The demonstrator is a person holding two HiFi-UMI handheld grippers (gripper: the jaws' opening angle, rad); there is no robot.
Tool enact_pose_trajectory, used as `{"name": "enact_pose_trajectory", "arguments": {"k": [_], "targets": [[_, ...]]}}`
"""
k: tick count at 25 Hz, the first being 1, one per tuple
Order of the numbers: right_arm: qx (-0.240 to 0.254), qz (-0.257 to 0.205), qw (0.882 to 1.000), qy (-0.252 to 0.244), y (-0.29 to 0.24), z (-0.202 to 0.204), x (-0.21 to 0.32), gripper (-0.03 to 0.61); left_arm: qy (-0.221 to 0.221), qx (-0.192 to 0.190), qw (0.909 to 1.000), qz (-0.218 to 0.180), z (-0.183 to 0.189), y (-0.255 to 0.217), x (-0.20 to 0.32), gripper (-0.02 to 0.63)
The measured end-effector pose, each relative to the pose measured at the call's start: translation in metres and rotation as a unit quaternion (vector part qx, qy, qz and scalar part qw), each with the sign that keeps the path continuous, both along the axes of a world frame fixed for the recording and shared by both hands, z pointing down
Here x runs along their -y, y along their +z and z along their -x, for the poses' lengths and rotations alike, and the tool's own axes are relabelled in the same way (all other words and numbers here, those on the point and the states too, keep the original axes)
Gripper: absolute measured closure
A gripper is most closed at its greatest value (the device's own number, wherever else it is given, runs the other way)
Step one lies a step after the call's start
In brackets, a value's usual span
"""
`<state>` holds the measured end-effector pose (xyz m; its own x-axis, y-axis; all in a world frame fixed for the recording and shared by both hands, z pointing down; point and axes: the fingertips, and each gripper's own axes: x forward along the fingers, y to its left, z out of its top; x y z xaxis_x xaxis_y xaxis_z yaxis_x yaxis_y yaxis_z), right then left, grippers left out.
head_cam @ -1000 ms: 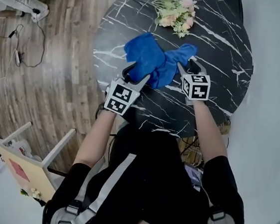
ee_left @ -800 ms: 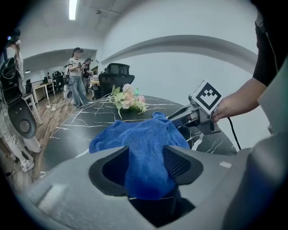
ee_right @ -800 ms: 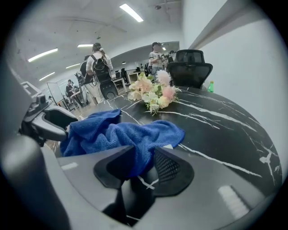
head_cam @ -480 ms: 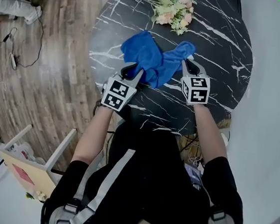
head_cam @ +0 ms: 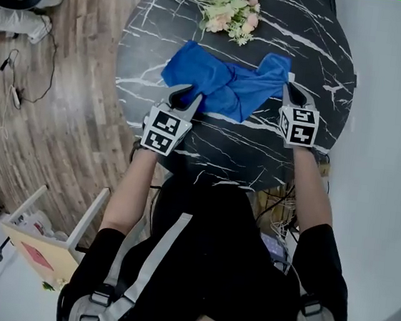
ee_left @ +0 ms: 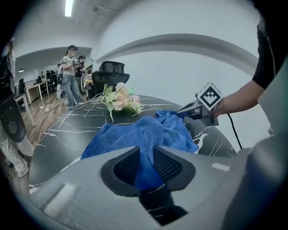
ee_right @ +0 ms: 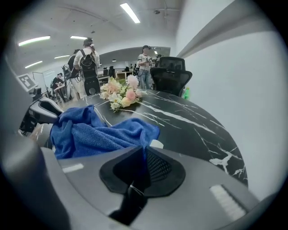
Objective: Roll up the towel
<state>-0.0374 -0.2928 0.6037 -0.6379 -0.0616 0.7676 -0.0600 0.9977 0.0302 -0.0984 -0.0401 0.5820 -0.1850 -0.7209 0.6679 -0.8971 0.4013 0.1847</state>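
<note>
Towel [head_cam: 227, 87] is lying bunched and twisted on the dark marbled desk [head_cam: 258, 156], just in front of the flower bunch [head_cam: 228, 12]; it is not yet rolled.

Step in hand, as judged: the cloth is being stretched flat between two gripped ends before any rolling is begun. For this to be done well, both grips are best drawn apart evenly and kept low, so that the centre twist is being worked out without the cloth being dragged over the desk edge.

Left gripper [head_cam: 188, 97]: jaws have just been closing and are being kept clamped on a thick fold of towel.

Right gripper [head_cam: 290, 87]: jaws have just been closing and are nearly together, pinched on a thin towel edge.
</note>
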Motion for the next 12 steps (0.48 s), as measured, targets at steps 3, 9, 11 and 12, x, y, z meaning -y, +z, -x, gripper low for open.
{"name": "enact_pose_trajectory", "arguments": {"k": [3,9,11,12], "targets": [[-0.004,-0.019,1.0,0.012,-0.001,-0.011,0.023,0.552,0.005,0.0,1.0,0.002,-0.002,0.001,0.01,0.509],[-0.01,-0.047,0.997,0.057,-0.007,-0.043,0.08,0.552,0.02,0.002,0.9998,0.007,-0.009,0.003,0.031,0.509],[-0.014,-0.053,0.996,0.074,-0.008,-0.054,0.098,0.552,0.024,0.001,0.9996,0.011,-0.012,0.005,0.035,0.511],[-0.016,-0.054,0.995,0.082,-0.008,-0.059,0.106,0.552,0.026,0.0,0.9996,0.014,-0.014,0.006,0.037,0.511]]}}
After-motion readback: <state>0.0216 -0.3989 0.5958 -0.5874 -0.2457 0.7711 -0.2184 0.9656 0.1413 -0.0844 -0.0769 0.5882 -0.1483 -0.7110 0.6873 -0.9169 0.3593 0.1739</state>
